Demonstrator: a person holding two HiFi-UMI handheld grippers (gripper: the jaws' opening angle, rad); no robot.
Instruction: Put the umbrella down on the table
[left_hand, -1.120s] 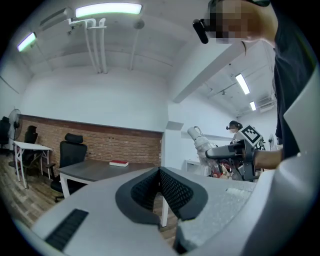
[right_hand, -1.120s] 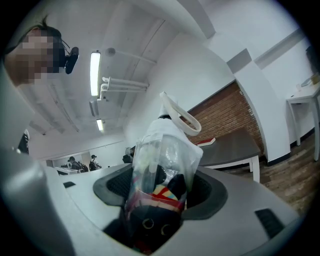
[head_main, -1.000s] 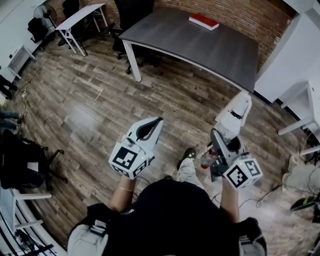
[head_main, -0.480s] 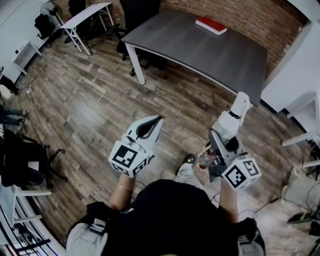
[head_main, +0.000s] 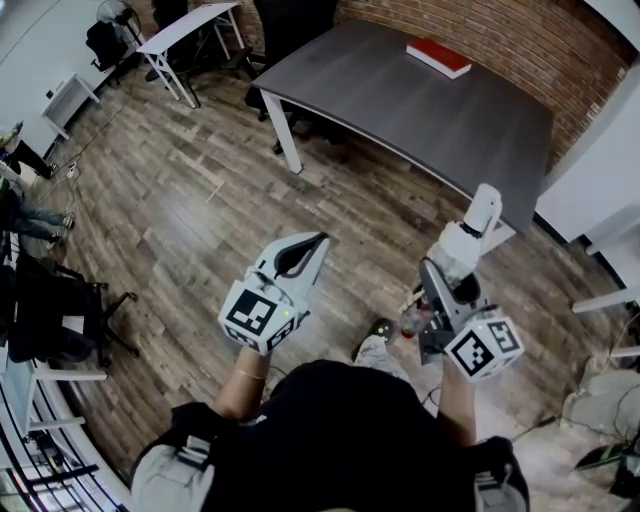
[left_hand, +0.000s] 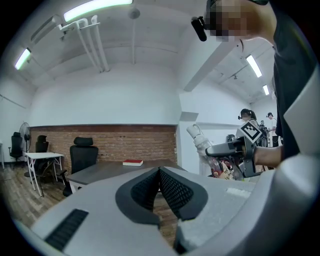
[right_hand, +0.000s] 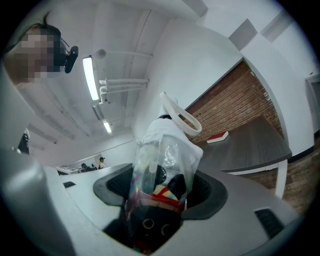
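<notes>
My right gripper is shut on a folded umbrella in a clear plastic sleeve, with a white handle pointing toward the table. In the right gripper view the umbrella stands between the jaws, its white loop handle on top. The grey table lies ahead, across a stretch of wooden floor. My left gripper is shut and holds nothing; its pads meet in the left gripper view. The right gripper with the umbrella also shows there at the right.
A red book lies on the far side of the grey table. A black office chair stands behind it. A white desk is at the upper left, a black chair at the left, white furniture at the right.
The view has shifted slightly forward toward the grey table. Both grippers keep their pose, and the umbrella stays in the right gripper.
</notes>
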